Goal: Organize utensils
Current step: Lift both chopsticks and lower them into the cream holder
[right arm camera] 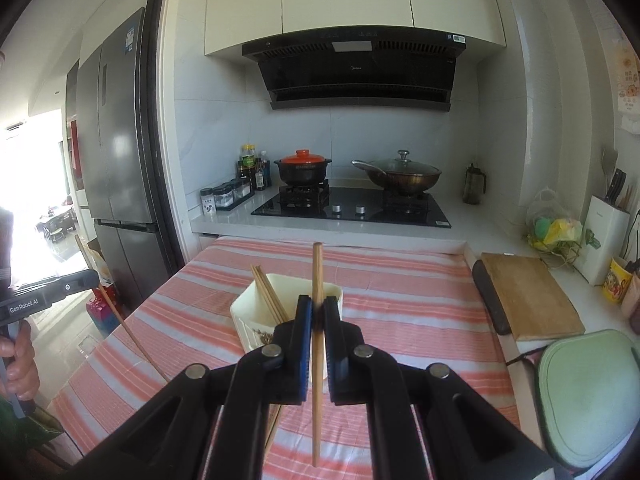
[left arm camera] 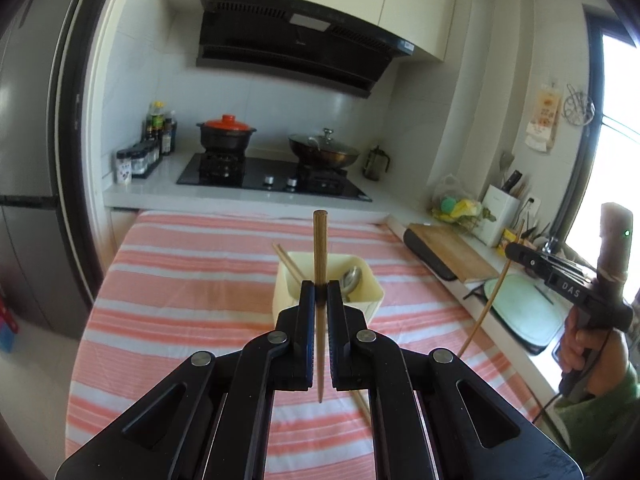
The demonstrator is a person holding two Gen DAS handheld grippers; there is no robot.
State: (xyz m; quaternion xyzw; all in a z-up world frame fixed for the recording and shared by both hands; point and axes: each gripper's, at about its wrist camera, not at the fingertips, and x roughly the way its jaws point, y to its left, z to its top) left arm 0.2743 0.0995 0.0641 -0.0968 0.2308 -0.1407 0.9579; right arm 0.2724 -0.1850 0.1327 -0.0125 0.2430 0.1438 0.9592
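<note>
My left gripper (left arm camera: pixel 321 292) is shut on a wooden chopstick (left arm camera: pixel 320 248) that it holds upright above the striped table. Behind it stands a cream utensil box (left arm camera: pixel 368 296) holding a metal spoon (left arm camera: pixel 352 278) and chopsticks (left arm camera: pixel 286 260). My right gripper (right arm camera: pixel 317 312) is shut on another wooden chopstick (right arm camera: pixel 317 272), also upright, just in front of the same box (right arm camera: pixel 248 312), which holds two chopsticks (right arm camera: pixel 266 290). The right gripper also shows at the right of the left wrist view (left arm camera: pixel 516 252), the left gripper at the left of the right wrist view (right arm camera: pixel 90 280).
The table has a pink and white striped cloth (left arm camera: pixel 192 280). Behind it is a counter with a gas hob (right arm camera: pixel 352 208), a red-lidded pot (right arm camera: pixel 303 168) and a wok (right arm camera: pixel 402 176). A wooden cutting board (right arm camera: pixel 528 296) and a green board (right arm camera: pixel 588 392) lie to the right. A fridge (right arm camera: pixel 116 160) stands at the left.
</note>
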